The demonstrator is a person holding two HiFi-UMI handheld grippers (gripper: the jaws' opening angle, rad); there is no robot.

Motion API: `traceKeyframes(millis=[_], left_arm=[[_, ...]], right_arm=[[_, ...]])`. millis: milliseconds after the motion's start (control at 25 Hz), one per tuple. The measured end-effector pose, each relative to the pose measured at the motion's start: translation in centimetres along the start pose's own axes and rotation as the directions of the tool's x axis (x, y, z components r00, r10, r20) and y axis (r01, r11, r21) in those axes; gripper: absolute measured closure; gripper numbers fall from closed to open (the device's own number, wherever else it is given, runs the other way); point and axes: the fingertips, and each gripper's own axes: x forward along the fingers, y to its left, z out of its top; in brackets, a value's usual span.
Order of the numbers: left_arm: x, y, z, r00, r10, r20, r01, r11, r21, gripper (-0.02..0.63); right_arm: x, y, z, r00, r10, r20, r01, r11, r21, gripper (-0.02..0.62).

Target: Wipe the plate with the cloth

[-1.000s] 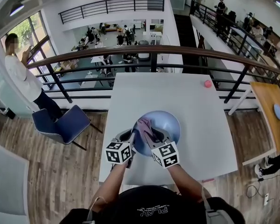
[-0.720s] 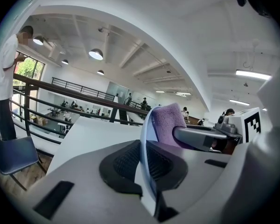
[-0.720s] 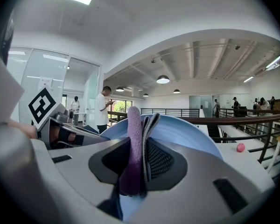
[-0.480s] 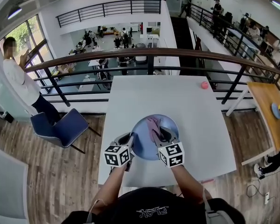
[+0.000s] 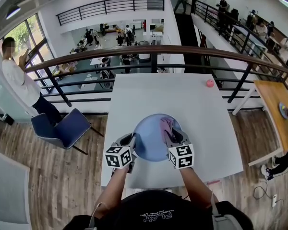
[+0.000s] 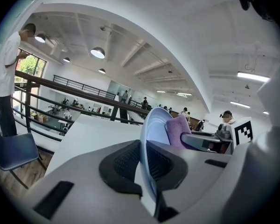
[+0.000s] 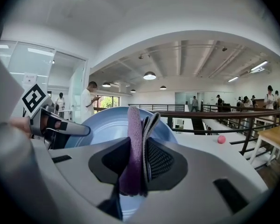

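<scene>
- Left tool (image 5: 132, 142) clamped the plate's (image 5: 151, 140) left rim.
- Right tool (image 5: 171, 136) gripped the cloth (image 5: 166, 126) over the plate's right half.
- Ball (image 5: 210, 83) lay beyond the plate on the tabletop (image 5: 182, 97).

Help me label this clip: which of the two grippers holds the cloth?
The right gripper, its jaws shut on the folded purple cloth; the left gripper instead clamps the rim of the blue plate.

1. This was an open-plan office building, seen from an upper mezzanine.
2. A railing (image 5: 153, 49) overlooked a lower floor with desks (image 5: 98, 60) and people (image 5: 127, 32).
3. A white tabletop (image 5: 173, 95) and a blue chair (image 5: 65, 127) stood on wood flooring (image 5: 48, 176).
</scene>
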Motion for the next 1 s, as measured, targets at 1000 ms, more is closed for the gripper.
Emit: traceKeyframes(millis=[1000], left_arm=[[-0.1, 0.8, 0.0, 1.0, 0.014, 0.018, -0.014, 0.999, -0.029, 0.578]], right_arm=[[-0.8, 8.8, -0.3, 0.983, 0.184, -0.016, -0.184, 0.983, -0.016, 0.497]])
